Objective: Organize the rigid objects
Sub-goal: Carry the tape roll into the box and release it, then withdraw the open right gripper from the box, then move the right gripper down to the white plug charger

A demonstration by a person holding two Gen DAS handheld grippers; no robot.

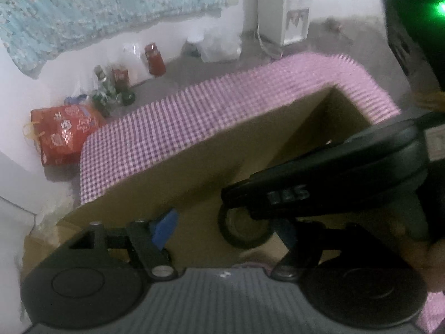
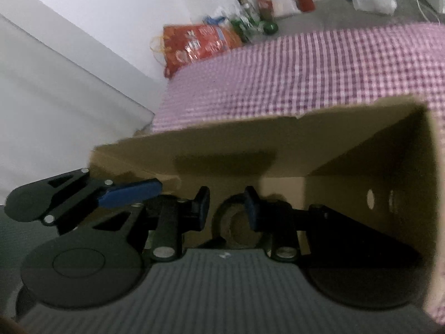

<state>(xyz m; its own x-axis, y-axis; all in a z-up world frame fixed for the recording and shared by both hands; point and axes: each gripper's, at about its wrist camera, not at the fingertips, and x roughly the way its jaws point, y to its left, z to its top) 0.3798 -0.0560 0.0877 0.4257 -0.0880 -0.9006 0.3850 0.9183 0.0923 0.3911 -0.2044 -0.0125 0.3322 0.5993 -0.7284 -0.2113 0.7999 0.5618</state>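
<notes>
Pink-checked tabletop (image 2: pixel 306 69) carries brown cardboard box (image 2: pixel 347 150); black tape ring (image 2: pixel 236 222) inside, 12 o'clock of right gripper (image 2: pixel 226 208), jaws apart astride its rim; left gripper (image 1: pixel 225 228) spread, nearby.

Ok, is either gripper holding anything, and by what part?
Left hand-held gripper: open, holds nothing. Right hand-held gripper sits at the black ring; grip cannot be told.

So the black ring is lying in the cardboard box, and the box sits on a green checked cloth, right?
Not quite: the cloth is pink checked, not green, as the right wrist view shows. The rest holds: the black ring lies in the cardboard box, and the box sits on that cloth.
</notes>
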